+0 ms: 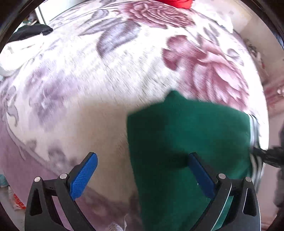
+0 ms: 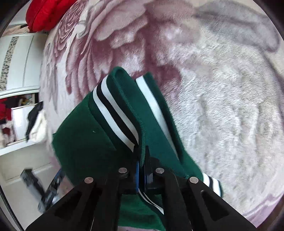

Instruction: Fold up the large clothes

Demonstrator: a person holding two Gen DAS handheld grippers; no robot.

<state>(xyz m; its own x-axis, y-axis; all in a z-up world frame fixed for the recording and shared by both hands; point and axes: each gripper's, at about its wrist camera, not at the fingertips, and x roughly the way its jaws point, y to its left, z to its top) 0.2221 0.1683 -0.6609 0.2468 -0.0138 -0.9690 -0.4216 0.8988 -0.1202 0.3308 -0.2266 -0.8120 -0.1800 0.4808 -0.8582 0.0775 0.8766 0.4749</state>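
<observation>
A plush floral blanket, white with pink roses and grey leaves, covers the bed that serves as the work surface. Nearest the right wrist camera, the right gripper has its blue-padded fingers pressed together on the zipper edge of a green jacket, pinching it just below the white-and-black striped rib band. From that pinch the jacket runs up and away from the gripper, its zipper line between two striped bands, with the blanket's fleece beyond it. In the left wrist view, the left gripper is spread wide and holds nothing; the green jacket lies under and ahead of its right finger, while its left finger is over bare blanket. Farther off, a red item sits at the far edge of the bed, black and white clothes lie heaped at one side, and a white wardrobe stands beyond.
</observation>
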